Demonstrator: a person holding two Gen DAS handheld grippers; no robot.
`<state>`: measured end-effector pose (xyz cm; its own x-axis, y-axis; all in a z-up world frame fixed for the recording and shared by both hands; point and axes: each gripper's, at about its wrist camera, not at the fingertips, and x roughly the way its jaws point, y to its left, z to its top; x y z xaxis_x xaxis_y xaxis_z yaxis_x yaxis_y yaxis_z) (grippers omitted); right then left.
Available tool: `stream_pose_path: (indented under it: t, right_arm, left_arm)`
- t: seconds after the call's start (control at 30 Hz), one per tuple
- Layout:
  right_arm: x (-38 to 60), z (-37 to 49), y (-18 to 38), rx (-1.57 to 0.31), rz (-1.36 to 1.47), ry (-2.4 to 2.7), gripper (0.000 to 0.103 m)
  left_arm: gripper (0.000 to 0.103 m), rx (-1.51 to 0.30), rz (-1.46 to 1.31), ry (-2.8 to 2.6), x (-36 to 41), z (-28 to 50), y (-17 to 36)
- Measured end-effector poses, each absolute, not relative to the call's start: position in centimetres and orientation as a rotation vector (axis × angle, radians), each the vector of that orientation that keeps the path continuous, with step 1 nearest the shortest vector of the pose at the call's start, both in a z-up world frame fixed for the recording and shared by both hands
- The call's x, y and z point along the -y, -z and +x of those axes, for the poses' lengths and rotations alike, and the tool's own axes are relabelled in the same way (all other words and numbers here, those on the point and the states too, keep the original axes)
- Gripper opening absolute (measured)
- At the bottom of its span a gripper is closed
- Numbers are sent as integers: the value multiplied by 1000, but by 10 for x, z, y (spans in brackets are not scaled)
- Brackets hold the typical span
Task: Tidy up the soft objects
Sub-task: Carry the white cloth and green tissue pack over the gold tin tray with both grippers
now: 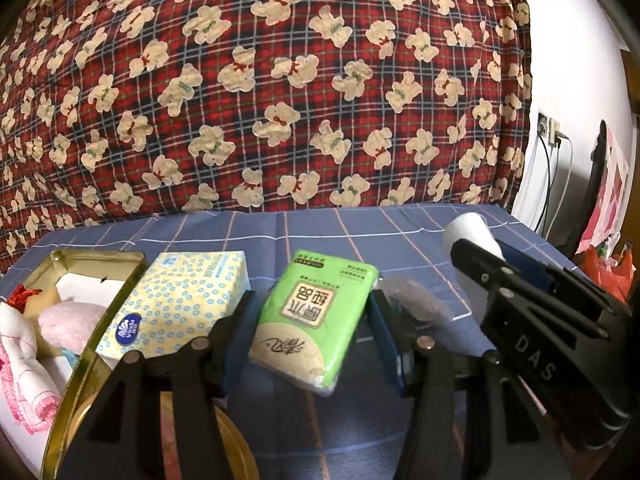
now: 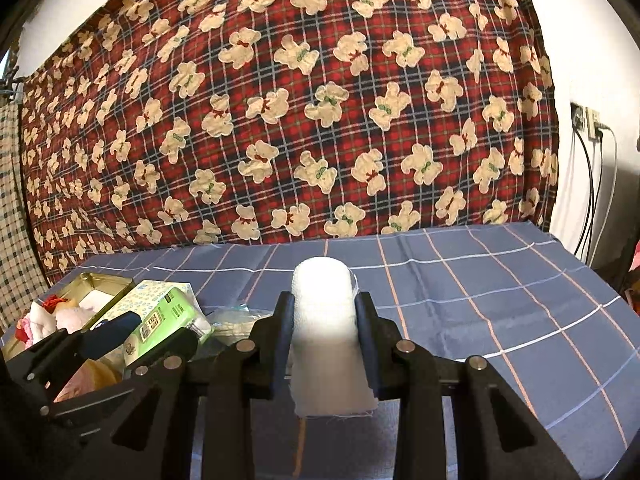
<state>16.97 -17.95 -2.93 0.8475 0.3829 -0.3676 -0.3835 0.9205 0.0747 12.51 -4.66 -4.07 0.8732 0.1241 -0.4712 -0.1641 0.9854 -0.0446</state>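
Note:
My left gripper [image 1: 311, 304] is shut on a green tissue pack [image 1: 320, 320], which hangs tilted just above the blue checked cloth [image 1: 320, 236]. Its pads press on both long sides of the pack. To its left lies a yellow tissue pack with blue rings [image 1: 180, 300], right against an open gold tin [image 1: 100, 258]. The tin holds a pink towel [image 1: 68, 316], a white and pink cloth [image 1: 20, 360] and a red tassel. My right gripper [image 2: 324, 300] is shut on a white gauze roll [image 2: 324, 292], held upright above the cloth; a loose end hangs below.
A red plaid blanket with bear prints [image 1: 280, 80] hangs behind the table. A clear plastic packet [image 2: 236, 320] lies on the cloth between the two grippers. Wall sockets with cables [image 2: 592, 124] are at the right. The right half of the cloth [image 2: 500, 300] is bare.

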Motion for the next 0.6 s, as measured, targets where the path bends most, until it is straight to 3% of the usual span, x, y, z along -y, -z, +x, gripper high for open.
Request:
stream_pose_path:
  t: [0.6]
  right_arm:
    - [173, 153, 24, -300, -57, -411, 34]
  left_arm:
    - [55, -403, -77, -177, 42, 110, 33]
